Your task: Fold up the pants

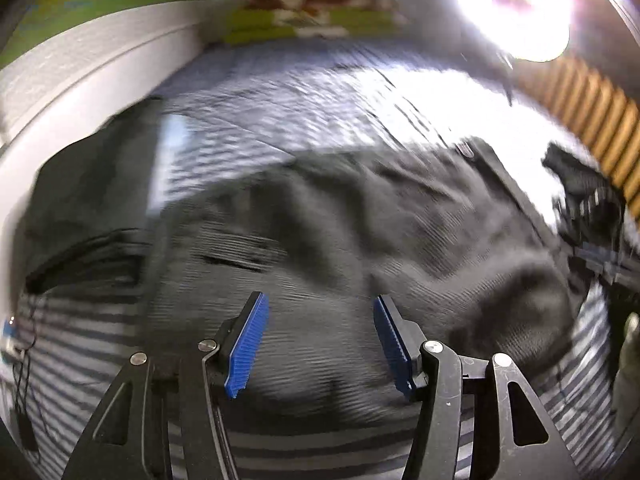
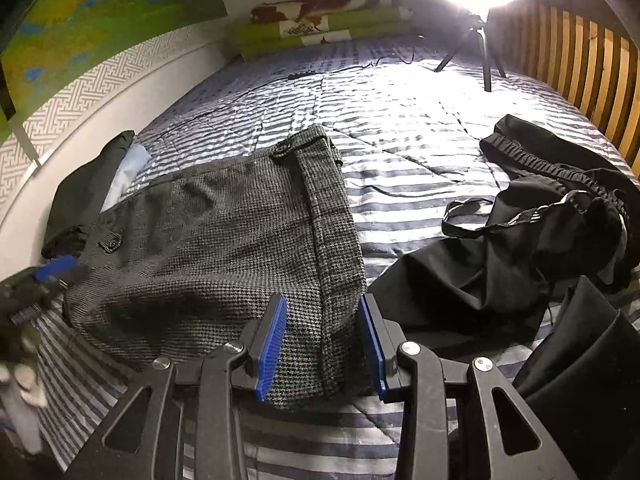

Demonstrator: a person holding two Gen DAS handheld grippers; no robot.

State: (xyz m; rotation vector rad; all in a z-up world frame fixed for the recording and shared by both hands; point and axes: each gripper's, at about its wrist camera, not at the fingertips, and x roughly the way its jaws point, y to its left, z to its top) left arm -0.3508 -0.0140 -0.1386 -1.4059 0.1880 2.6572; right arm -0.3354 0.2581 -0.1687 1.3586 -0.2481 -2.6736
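Grey pants [image 2: 224,248] lie between right gripper [image 2: 322,344] jaws.

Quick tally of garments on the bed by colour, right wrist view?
Grey houndstooth pants: 1
Black garments: 2 visible groups, namely the heap with the elastic waistband at right and a dark piece at left by the wall. Whether the heap is one item cannot be told.
Total: 3
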